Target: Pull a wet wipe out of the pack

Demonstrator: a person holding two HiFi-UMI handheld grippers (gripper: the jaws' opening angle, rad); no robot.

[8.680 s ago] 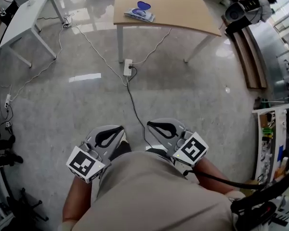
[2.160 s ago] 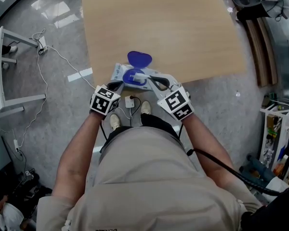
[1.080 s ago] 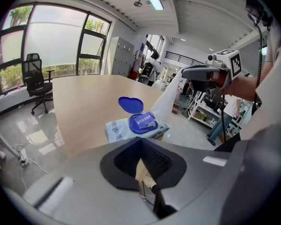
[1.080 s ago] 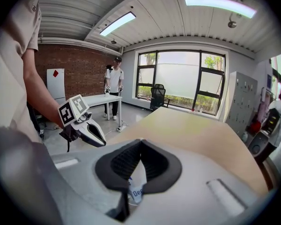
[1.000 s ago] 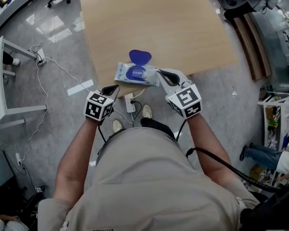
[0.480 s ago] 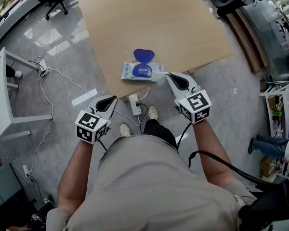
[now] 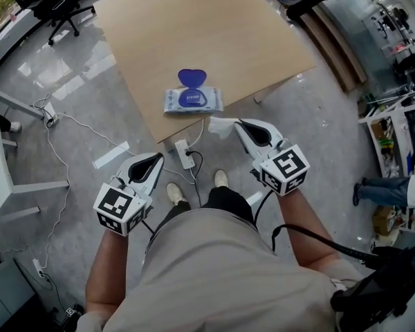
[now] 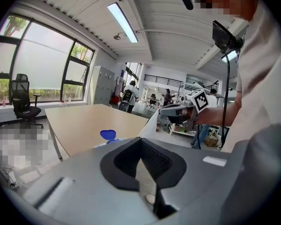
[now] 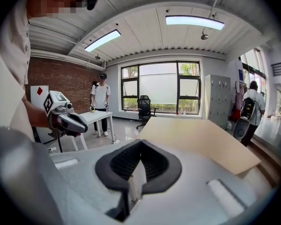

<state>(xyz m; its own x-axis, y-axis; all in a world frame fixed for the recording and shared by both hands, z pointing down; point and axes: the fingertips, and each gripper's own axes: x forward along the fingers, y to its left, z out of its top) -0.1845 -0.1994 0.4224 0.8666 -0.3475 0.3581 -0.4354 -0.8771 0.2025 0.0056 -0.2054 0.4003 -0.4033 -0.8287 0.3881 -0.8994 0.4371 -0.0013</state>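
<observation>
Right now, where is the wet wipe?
In the head view, the wet wipe is pinched in the fingers of the right gripper, by the table's near edge, just right of the pack.

No text can be read: print on the wipe pack (image 7: pixel 192 100) too small; cube (image 7: pixel 117 209) on left gripper (image 7: pixel 157 157) and cube (image 7: pixel 283 169) on right gripper (image 7: pixel 237 122) show square markers only; white panel (image 9: pixel 39 92) carries a red diamond

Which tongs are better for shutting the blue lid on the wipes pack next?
Probably left. The left tongs are shut with nothing in them, so free. The right tongs are busy pinching the wet wipe, though they hang nearer the open lid of the pack.
</observation>
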